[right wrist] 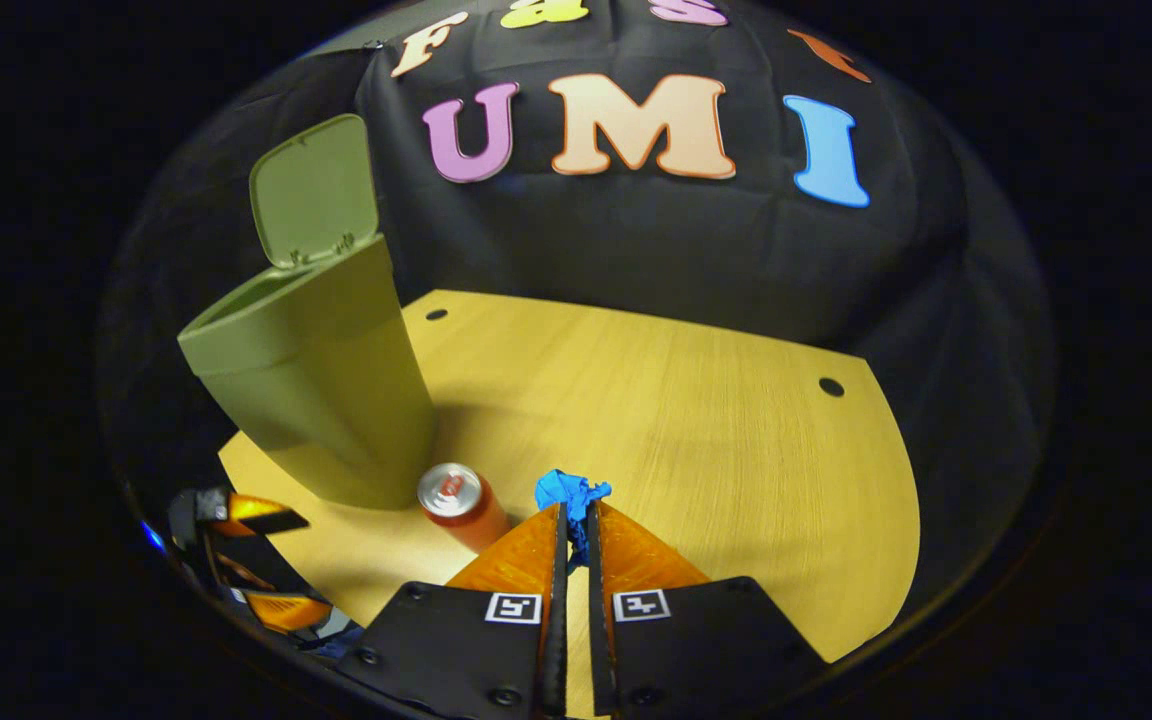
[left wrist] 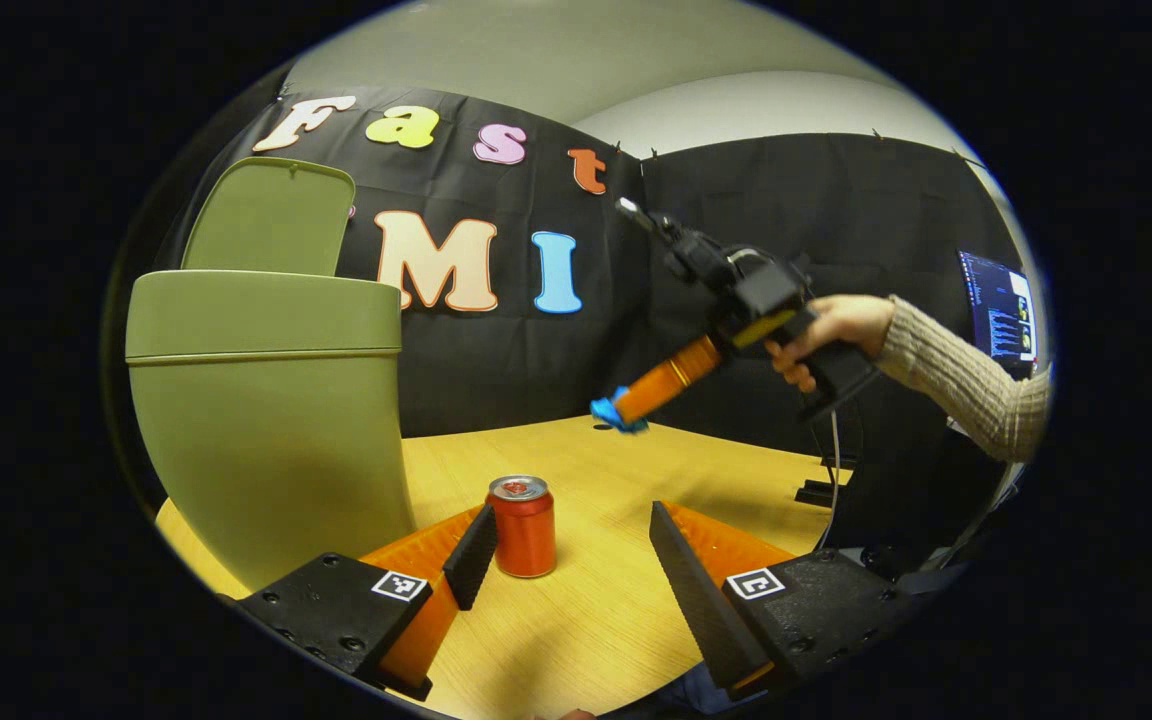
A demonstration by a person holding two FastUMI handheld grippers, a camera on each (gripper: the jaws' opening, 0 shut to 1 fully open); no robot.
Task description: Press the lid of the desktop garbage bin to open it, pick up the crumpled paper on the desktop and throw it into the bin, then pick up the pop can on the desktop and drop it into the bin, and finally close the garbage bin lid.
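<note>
I see the pale wooden desktop (right wrist: 696, 420) carrying the tall olive-green plastic garbage bin (left wrist: 271, 420), its flat hinged lid (left wrist: 271, 215) already standing open, so the press looks done. My left gripper (left wrist: 576, 560) sits low with fingers spread wide, the red aluminium pop can (left wrist: 523, 525) upright between them, untouched. My right gripper (right wrist: 576, 520), raised above the table, pinches the crumpled blue paper (right wrist: 568, 492), not yet binned. Can and lid-closing remain.
</note>
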